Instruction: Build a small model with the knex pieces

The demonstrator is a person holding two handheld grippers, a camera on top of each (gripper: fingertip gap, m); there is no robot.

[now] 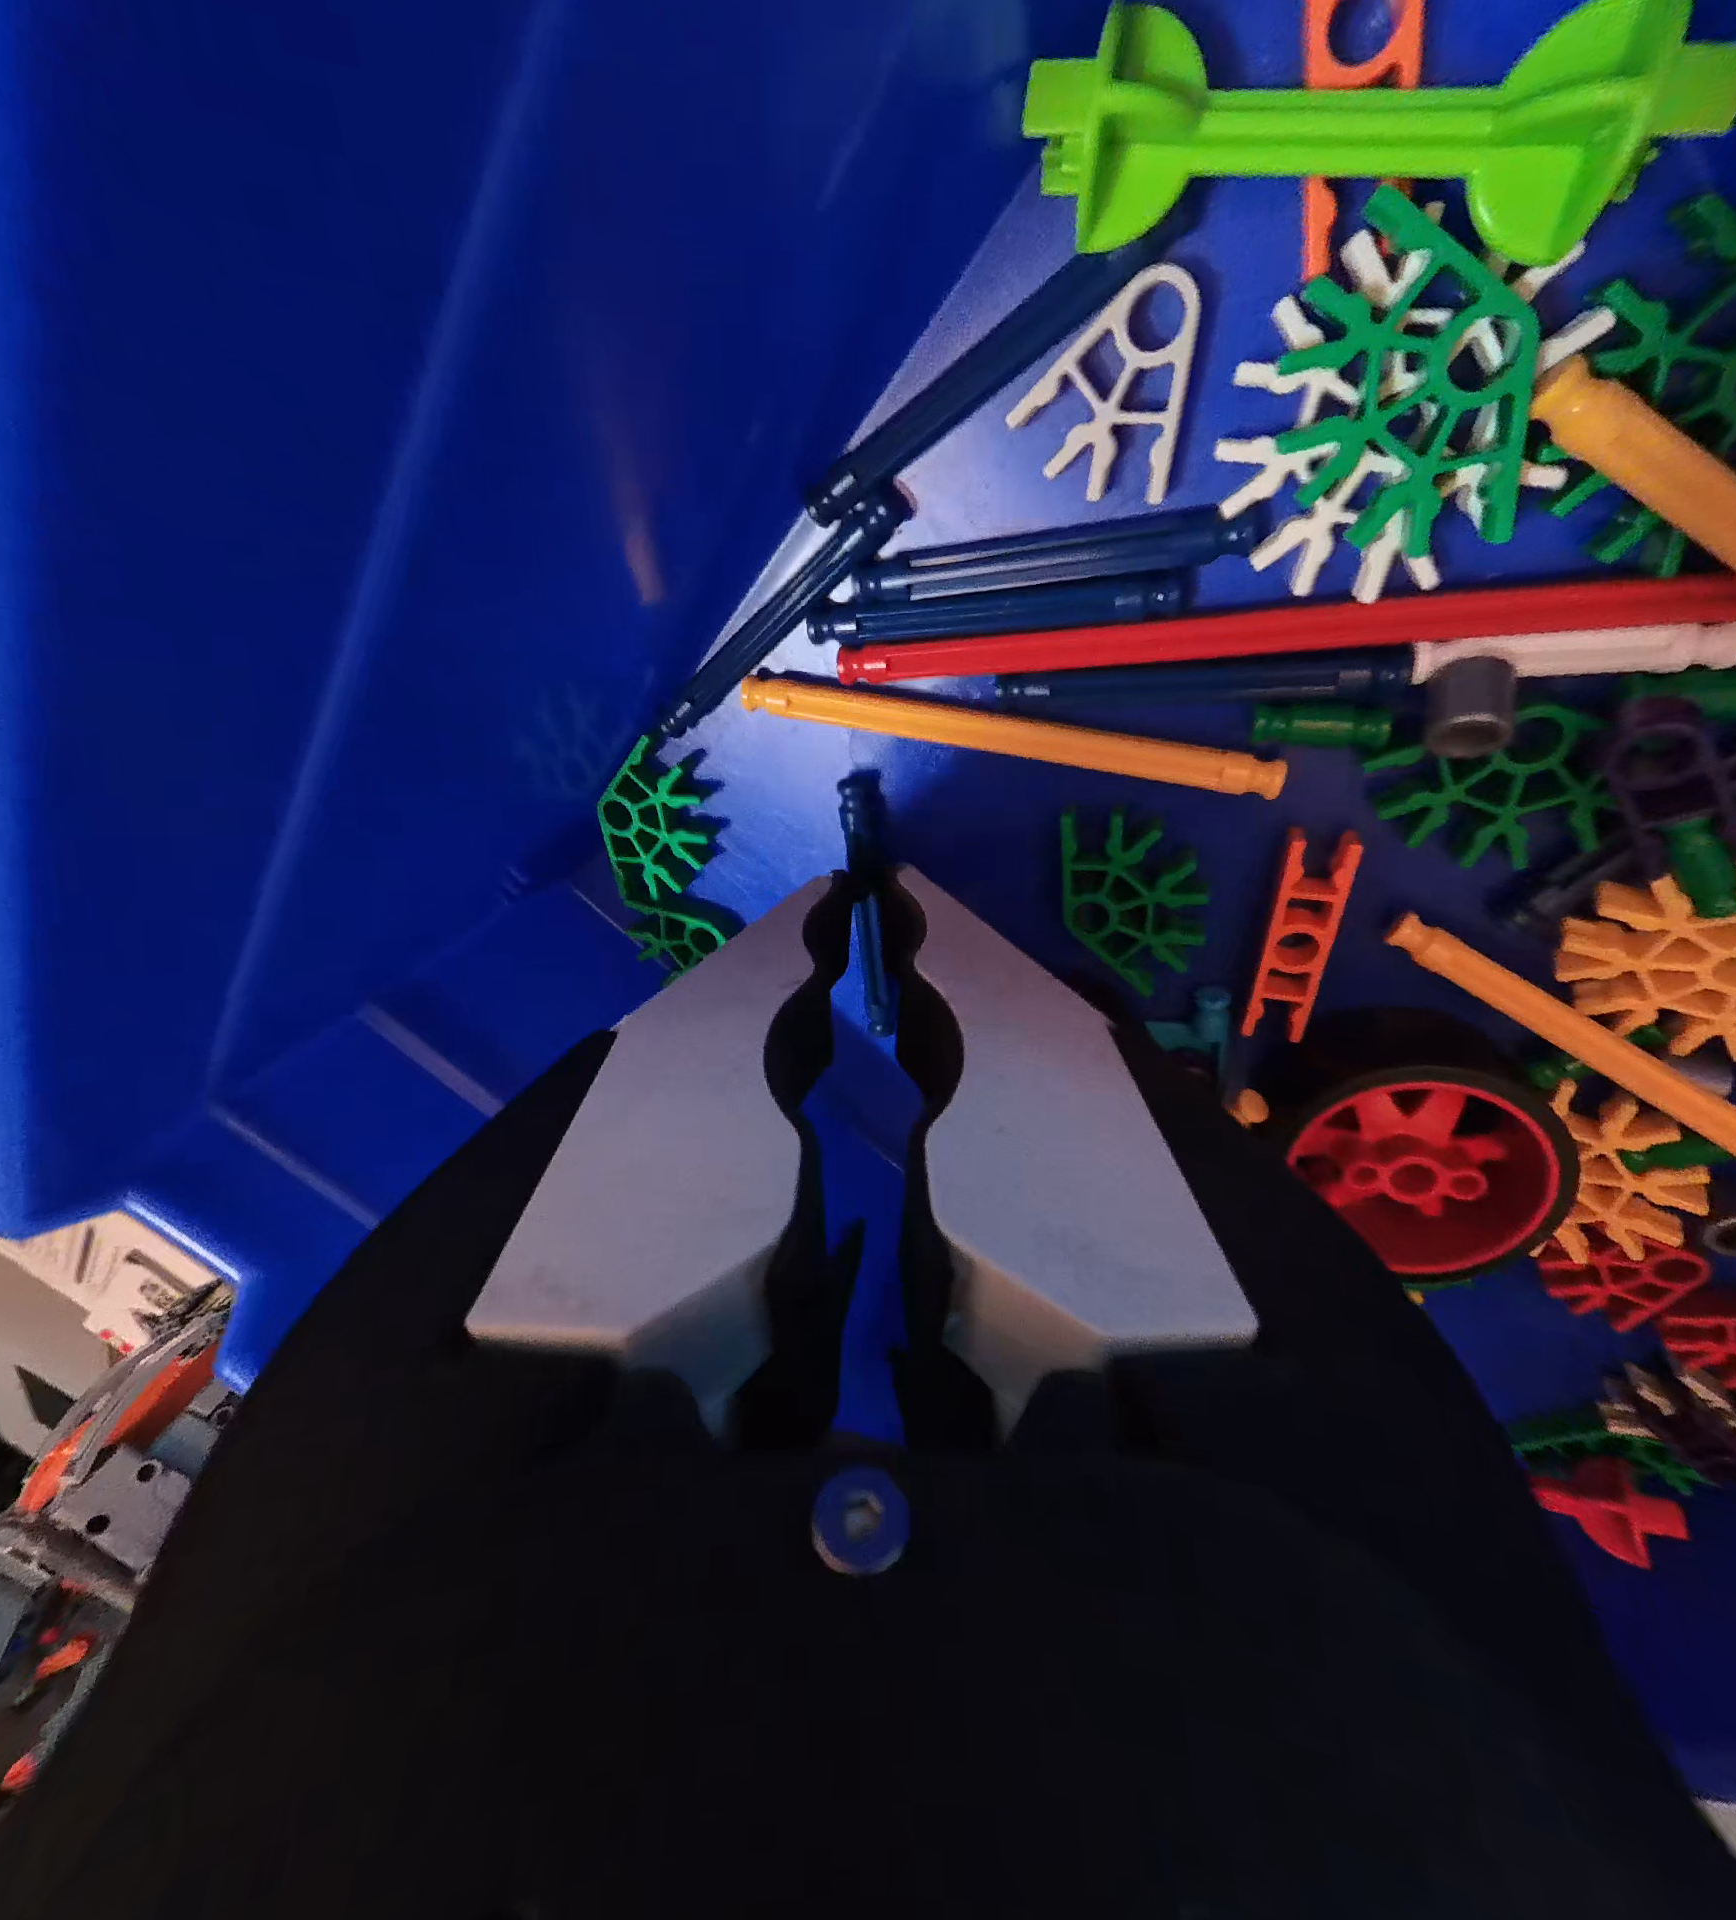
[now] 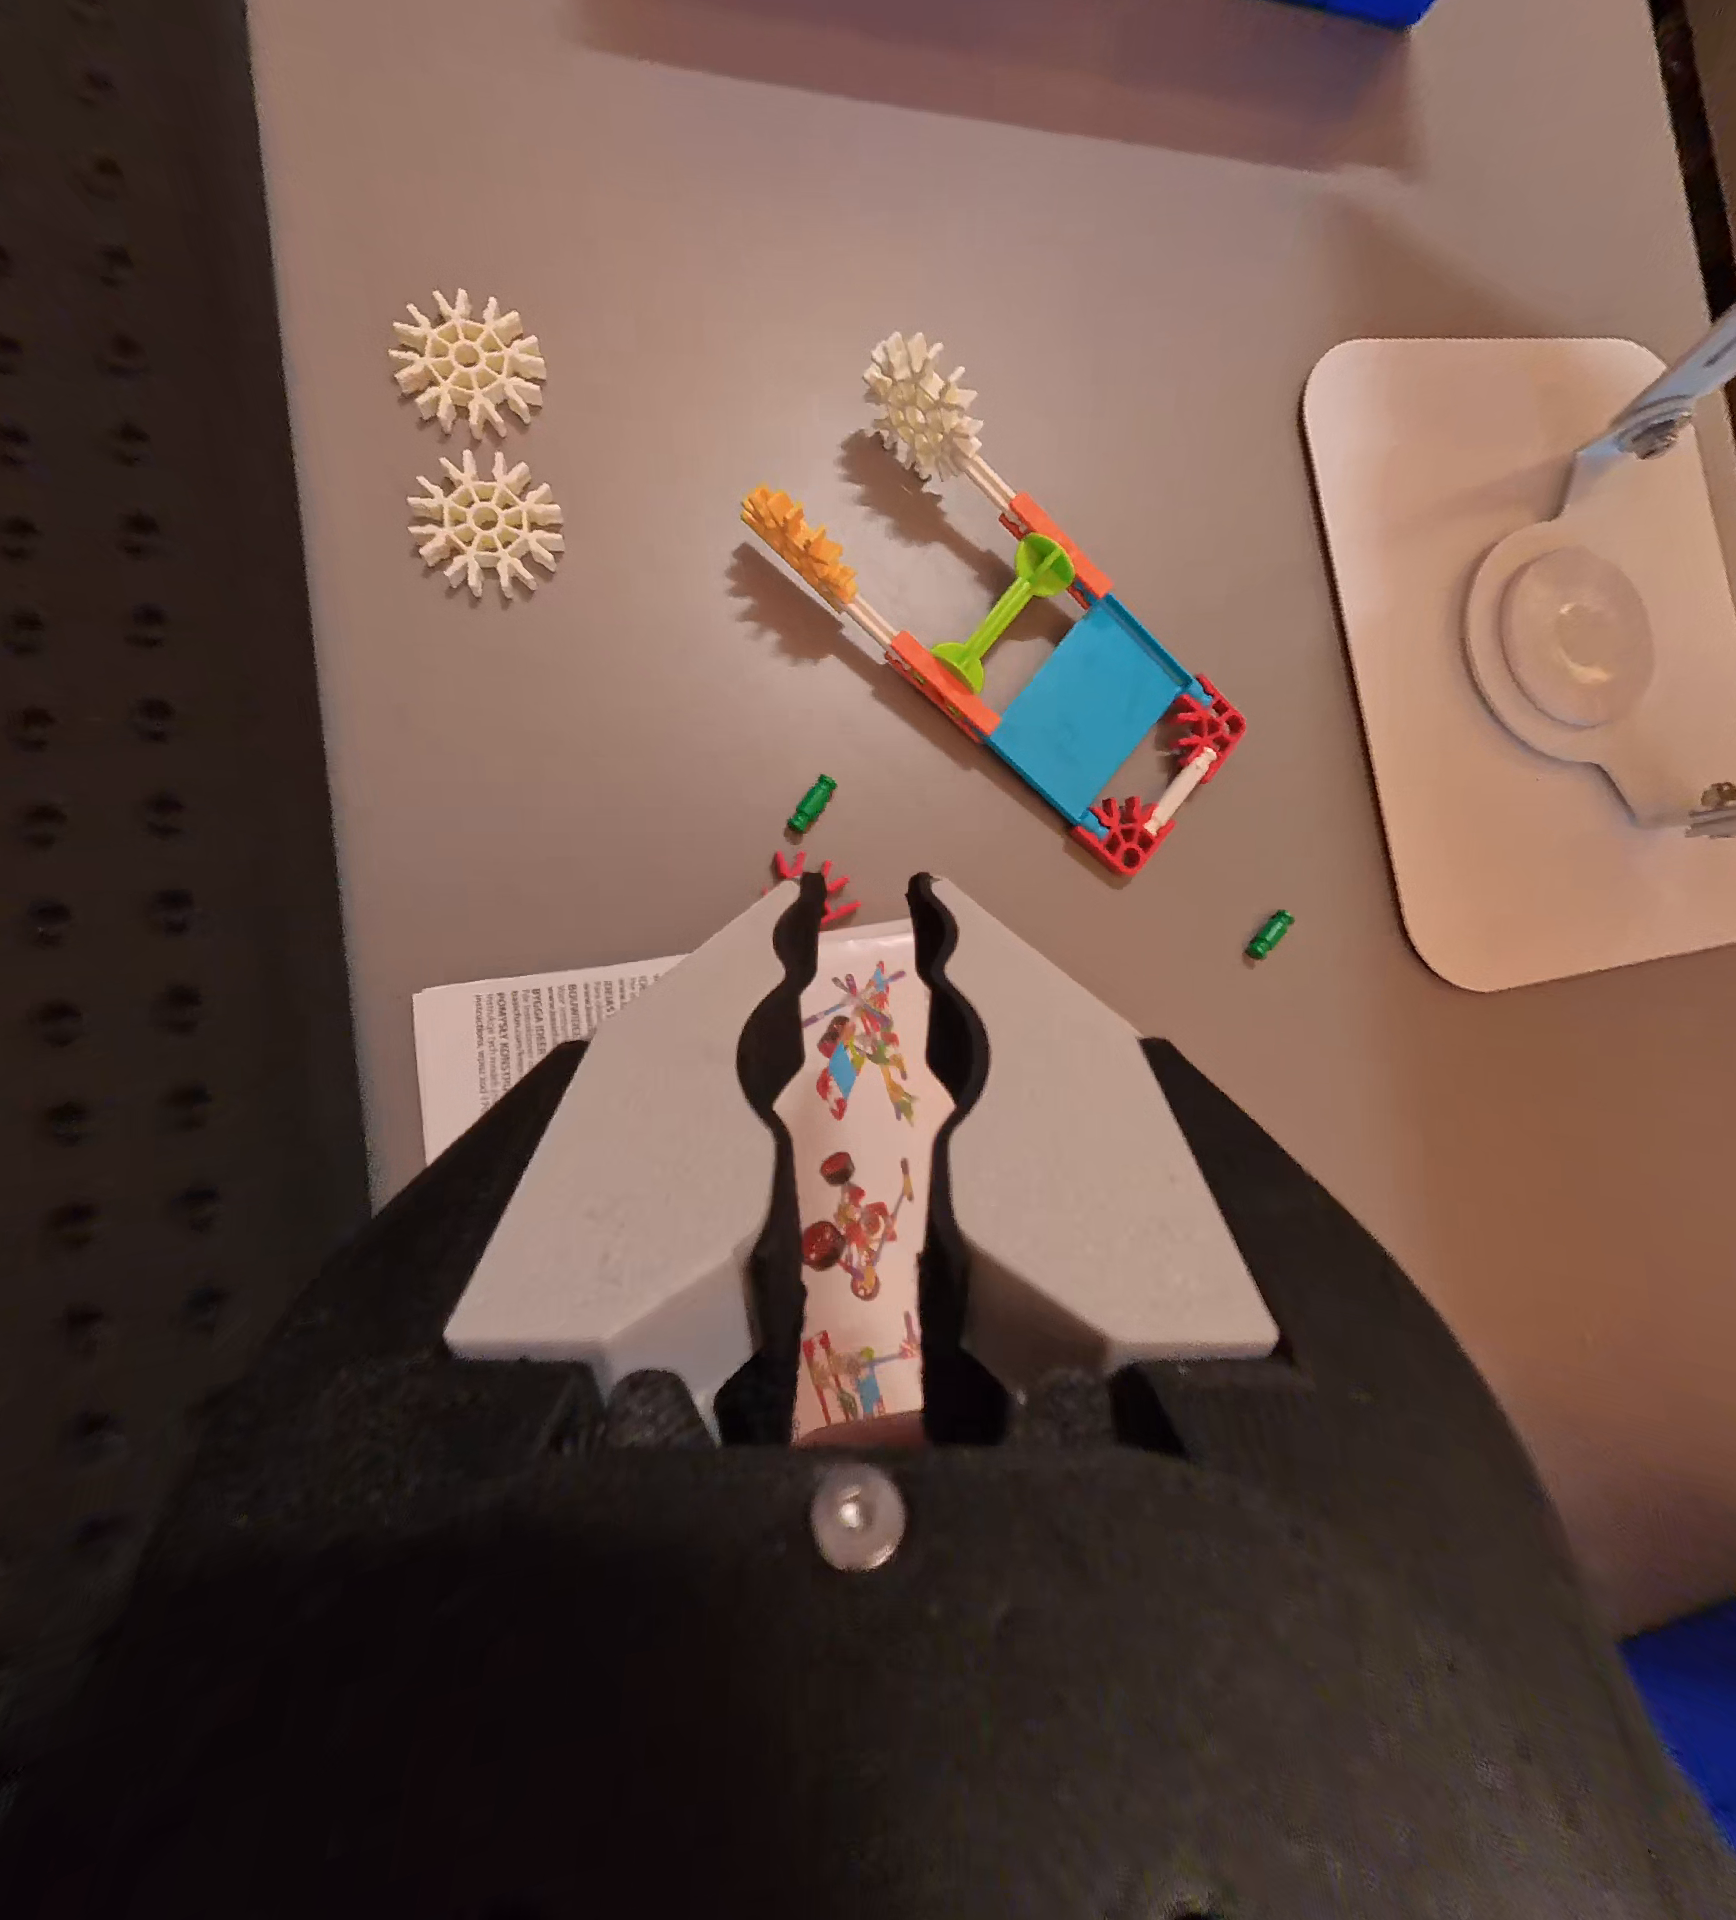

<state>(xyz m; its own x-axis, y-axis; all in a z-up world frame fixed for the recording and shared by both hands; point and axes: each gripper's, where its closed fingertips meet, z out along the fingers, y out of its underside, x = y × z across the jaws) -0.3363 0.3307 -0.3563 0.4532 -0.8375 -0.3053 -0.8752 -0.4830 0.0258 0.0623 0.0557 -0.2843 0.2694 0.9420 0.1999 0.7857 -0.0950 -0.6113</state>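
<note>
In the left wrist view my left gripper (image 1: 869, 888) is inside a blue bin (image 1: 324, 520), close to its wall. Its fingertips are shut on a short dark blue rod (image 1: 862, 821), which sticks out past the tips and runs back between the pads. In the right wrist view my right gripper (image 2: 866, 885) is open and empty. It hovers over a printed leaflet (image 2: 859, 1091) on a grey table (image 2: 635, 260). A small red connector (image 2: 833, 899) lies on the table by its left fingertip.
The bin floor holds several loose parts: an orange rod (image 1: 1009, 732), a red rod (image 1: 1259, 629), green connectors (image 1: 1129, 899) and a red wheel (image 1: 1420, 1179). On the table are a part-built model (image 2: 1082, 707), two white connectors (image 2: 467, 361), two green short rods (image 2: 810, 802) and a white stand base (image 2: 1529, 644). Tip to tip, the grippers are about 50 cm apart. The white stand base (image 2: 1529, 644) is closer to my right gripper, around 25 cm from its tips; the left tips are 35 cm off.
</note>
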